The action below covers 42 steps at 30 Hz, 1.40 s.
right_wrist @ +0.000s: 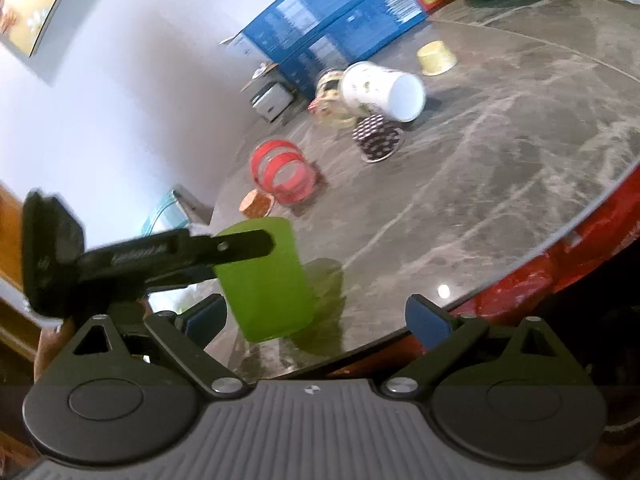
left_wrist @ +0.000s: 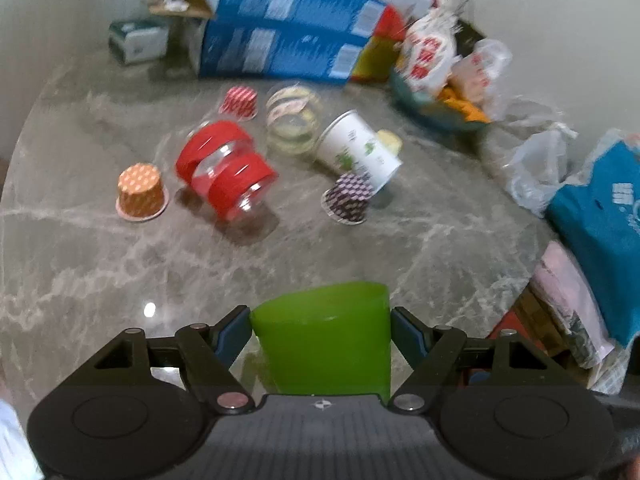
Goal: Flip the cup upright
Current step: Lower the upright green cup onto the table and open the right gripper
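Two tongs are showing: the left gripper (left_wrist: 320,328) is clamping the green cup (left_wrist: 324,344) by its sides, tilted, near the edge of the marble table (right_wrist: 500,168), while the right gripper (right_wrist: 316,316) is hanging beside it with fingers spread apart, gripping nothing.

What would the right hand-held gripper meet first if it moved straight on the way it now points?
Probably only the marble table: the right hand-held gripper is open, and the green cup held by the left hand-held gripper sits left of its centre line. Depth is unclear, so its left finger might brush the cup.
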Available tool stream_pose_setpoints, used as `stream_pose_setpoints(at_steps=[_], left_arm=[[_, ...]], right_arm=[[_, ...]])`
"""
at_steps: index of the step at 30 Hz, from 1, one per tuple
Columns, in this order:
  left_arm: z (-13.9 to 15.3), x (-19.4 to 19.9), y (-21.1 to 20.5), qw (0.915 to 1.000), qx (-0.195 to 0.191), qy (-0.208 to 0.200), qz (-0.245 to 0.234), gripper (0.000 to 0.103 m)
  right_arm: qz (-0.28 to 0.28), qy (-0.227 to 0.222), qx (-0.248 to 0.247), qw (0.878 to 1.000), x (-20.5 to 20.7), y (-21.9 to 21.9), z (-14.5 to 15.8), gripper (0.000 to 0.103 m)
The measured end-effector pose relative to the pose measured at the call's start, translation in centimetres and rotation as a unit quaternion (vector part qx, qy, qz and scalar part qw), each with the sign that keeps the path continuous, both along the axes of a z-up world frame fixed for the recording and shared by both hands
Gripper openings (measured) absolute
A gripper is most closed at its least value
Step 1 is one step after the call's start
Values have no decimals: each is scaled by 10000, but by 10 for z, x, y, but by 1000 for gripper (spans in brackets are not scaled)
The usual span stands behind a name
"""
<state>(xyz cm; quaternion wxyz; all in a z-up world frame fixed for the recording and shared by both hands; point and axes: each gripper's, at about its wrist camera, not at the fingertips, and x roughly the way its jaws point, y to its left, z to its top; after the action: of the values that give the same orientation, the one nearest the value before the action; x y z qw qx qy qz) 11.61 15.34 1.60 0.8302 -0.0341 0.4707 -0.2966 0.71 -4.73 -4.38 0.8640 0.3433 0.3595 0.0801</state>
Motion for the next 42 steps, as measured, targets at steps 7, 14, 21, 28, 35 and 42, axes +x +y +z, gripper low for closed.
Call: stream_pose_setpoints(at_steps=[7, 14, 21, 28, 35, 42], left_arm=[[20, -33, 0, 9875, -81, -1574, 70, 78], [5, -44, -11, 9590, 437, -2785, 275, 78], [-21, -52, -29, 9278, 1022, -3577, 283, 78], [-31, -52, -33, 9259, 1046, -3619, 284, 78], [-32, -51, -34, 9263, 1025, -3619, 228, 79], [-32, -51, -33, 9313, 951, -3515, 117, 84]], right_arm=[[-272, -91, -104, 9995, -6, -8, -5, 97], [-581, -510, -440, 9960, -18, -7, -7, 97], [-656, -529, -436, 9955, -23, -10, -14, 97], [-656, -524, -461, 9954, -22, -11, -15, 97], [-599, -461, -415, 9963, -19, -9, -19, 97], [-580, -548, -491, 9956, -16, -4, -14, 97]])
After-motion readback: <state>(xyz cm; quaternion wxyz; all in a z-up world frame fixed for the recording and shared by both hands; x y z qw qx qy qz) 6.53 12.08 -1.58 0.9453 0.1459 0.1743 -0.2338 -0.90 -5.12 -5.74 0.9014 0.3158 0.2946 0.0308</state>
